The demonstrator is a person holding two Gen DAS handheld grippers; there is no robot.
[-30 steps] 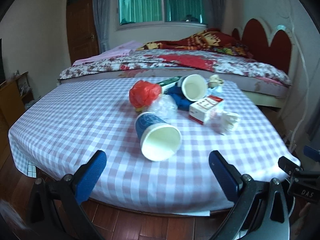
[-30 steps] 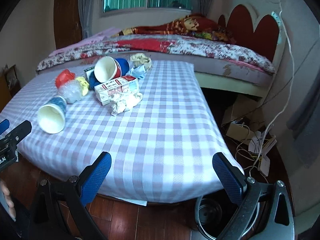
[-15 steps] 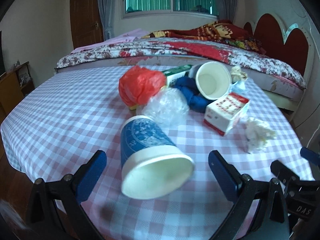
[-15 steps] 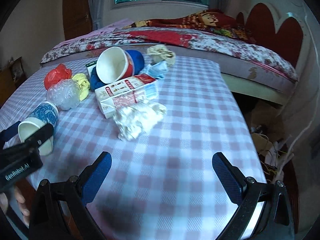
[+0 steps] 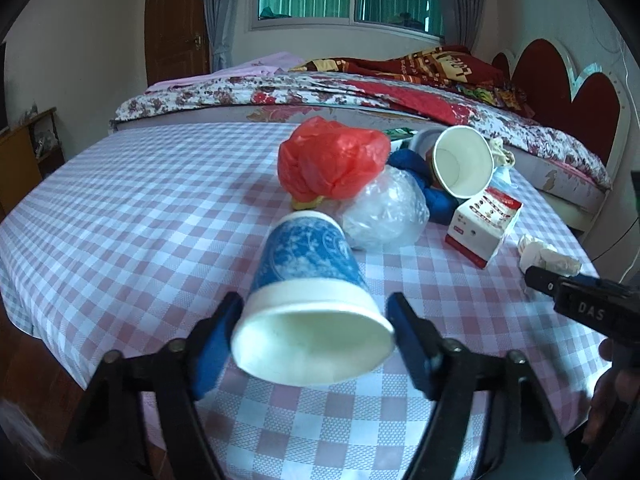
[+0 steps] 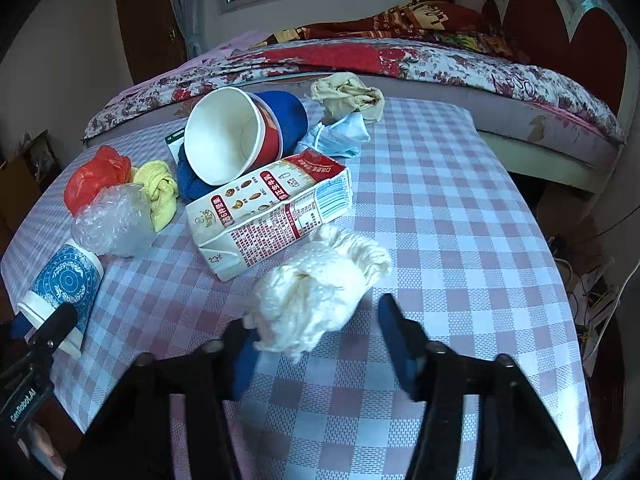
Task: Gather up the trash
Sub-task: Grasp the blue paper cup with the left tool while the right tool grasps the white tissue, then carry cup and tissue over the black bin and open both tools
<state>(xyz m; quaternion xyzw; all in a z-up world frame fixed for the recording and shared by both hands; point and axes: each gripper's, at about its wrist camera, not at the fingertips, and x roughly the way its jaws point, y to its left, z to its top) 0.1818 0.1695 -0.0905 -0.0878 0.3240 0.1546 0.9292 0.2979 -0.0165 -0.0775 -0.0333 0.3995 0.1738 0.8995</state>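
In your left wrist view, your left gripper is closing its jaws around the blue paper cup, which is lying on its side on the checked tablecloth with its white mouth facing the camera; the cup's rim is sitting right between the two blue pads, which are standing against or just beside its two sides, and you cannot tell whether they are pressing on it. Behind the cup a clear plastic bag is touching its base, with a red plastic bag further back, a second paper cup lying open toward you, a milk carton to the right, and a crumpled white tissue near the table's right edge, just beyond the black tip of your right gripper. In your right wrist view, your right gripper is closing its jaws on that crumpled white tissue: the wad is lying between them, brushing the left pad while a clear gap is showing at the right one. This view is showing you things hidden from the other: a yellow rag beside the red plastic bag, the printed face of the milk carton, a blue face mask and a beige crumpled cloth behind it, and the blue paper cup at far left beside your left gripper's black body
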